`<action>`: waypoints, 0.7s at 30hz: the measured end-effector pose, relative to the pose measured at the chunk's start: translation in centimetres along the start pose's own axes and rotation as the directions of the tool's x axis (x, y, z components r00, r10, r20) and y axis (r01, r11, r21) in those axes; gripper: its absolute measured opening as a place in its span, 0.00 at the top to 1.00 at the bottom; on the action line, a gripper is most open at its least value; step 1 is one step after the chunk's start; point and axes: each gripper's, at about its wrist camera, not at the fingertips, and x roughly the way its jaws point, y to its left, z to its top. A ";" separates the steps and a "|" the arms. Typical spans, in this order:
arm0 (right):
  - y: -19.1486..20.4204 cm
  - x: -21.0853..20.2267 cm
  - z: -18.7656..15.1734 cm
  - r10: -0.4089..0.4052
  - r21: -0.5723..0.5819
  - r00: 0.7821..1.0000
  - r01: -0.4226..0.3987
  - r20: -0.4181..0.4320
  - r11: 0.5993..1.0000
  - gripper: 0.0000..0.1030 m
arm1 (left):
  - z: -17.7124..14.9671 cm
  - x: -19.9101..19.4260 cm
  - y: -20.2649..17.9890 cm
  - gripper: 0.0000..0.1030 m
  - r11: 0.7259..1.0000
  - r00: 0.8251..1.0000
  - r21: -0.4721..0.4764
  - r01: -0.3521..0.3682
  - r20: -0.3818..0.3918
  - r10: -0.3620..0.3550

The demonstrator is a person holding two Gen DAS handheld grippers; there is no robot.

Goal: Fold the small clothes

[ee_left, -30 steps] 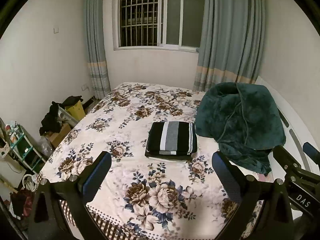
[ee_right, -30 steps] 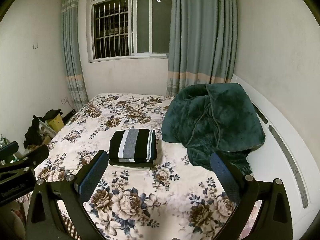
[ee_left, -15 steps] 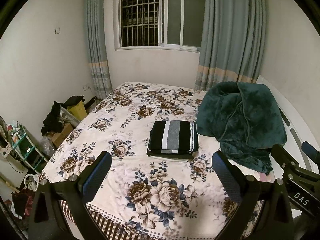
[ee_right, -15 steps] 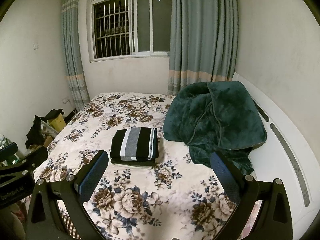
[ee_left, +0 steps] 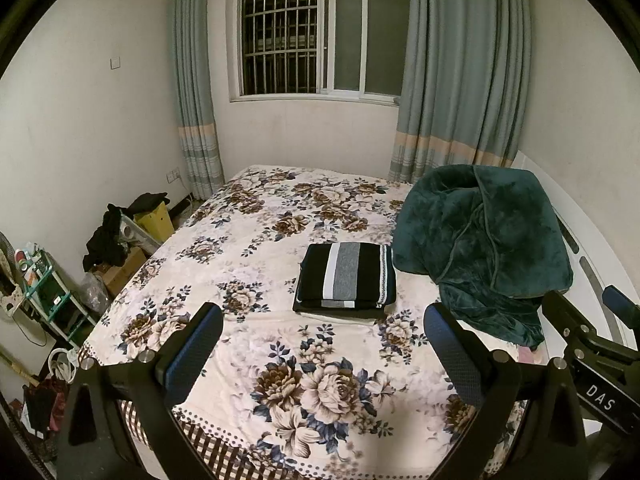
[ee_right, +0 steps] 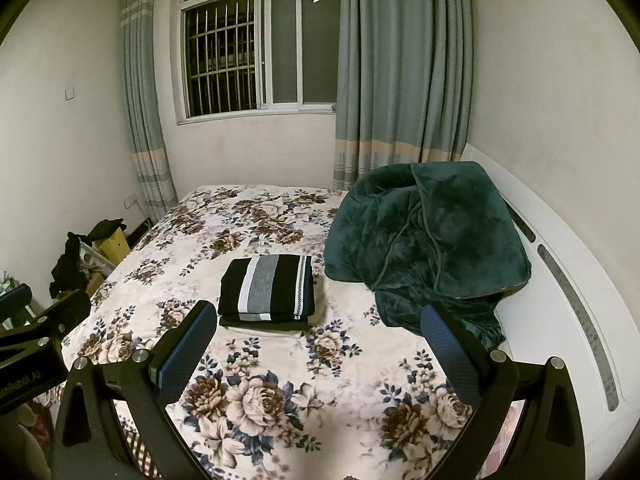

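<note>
A folded black garment with white and grey stripes lies on top of a small stack of folded clothes in the middle of the floral bed. It also shows in the right wrist view. My left gripper is open and empty, held above the bed's near edge, well short of the stack. My right gripper is open and empty too, at the same distance. The right gripper's body shows at the right of the left wrist view.
A dark green plush blanket is heaped on the bed right of the stack, against the white headboard. Boxes, dark clothes and a yellow bin crowd the floor at the left. A small shelf stands near the bed corner.
Both grippers have drawn back and risen slightly from the bed; the folded stack looks a little farther away. Nothing on the bed has moved.
</note>
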 end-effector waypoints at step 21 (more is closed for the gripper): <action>-0.1 -0.1 -0.1 0.000 0.001 1.000 0.000 -0.001 1.000 0.00 | 0.6 -0.8 0.4 0.00 1.000 1.000 -0.005 -0.017 0.005 0.017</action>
